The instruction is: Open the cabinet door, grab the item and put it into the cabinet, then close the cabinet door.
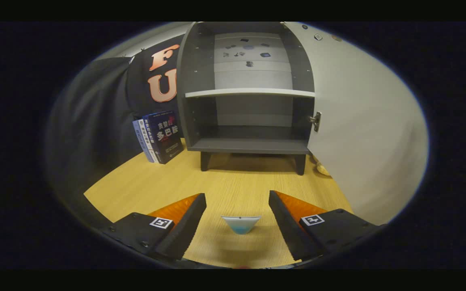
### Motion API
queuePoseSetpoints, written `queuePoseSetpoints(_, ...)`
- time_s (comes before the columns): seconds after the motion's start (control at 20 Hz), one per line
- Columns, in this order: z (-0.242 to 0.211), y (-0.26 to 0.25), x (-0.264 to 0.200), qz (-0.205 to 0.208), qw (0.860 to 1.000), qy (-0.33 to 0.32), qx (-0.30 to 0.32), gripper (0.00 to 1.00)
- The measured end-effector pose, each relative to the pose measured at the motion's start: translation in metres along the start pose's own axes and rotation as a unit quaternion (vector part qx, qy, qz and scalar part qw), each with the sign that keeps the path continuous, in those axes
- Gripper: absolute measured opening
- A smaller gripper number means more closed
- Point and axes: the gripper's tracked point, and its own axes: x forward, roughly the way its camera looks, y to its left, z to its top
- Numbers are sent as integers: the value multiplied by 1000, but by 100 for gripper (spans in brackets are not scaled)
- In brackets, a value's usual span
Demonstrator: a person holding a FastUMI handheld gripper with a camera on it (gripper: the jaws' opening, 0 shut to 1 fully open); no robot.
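Observation:
A small grey cabinet [249,145] on short legs stands on the wooden table beyond my fingers. Its white door [362,121] is swung wide open to the right. Inside, a white shelf [250,93] splits it into an upper and a lower compartment, and both look bare apart from small stickers on the back panel. A small pale blue cone-shaped item [241,224] lies on the table between my fingers, touching neither. My gripper [237,198] is open, low over the table.
Several books [158,137] lean upright against the cabinet's left side. A small tan object [323,169] peeks out on the table behind the open door's lower edge. The wooden tabletop [233,182] stretches between my fingers and the cabinet.

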Motion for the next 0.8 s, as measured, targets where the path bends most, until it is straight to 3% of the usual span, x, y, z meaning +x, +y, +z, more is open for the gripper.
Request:
queuePoseSetpoints(0.35, -61, 3, 28, -12, 997, 52, 50, 97)
queuePoseSetpoints(0.5, -54, -7, 21, -28, 997, 52, 51, 58)
queuePoseSetpoints(0.6, -26, 1, 8, -16, 997, 42, 63, 58)
queuePoseSetpoints(0.8, 92, 3, -14, 3, 997, -23, 77, 58)
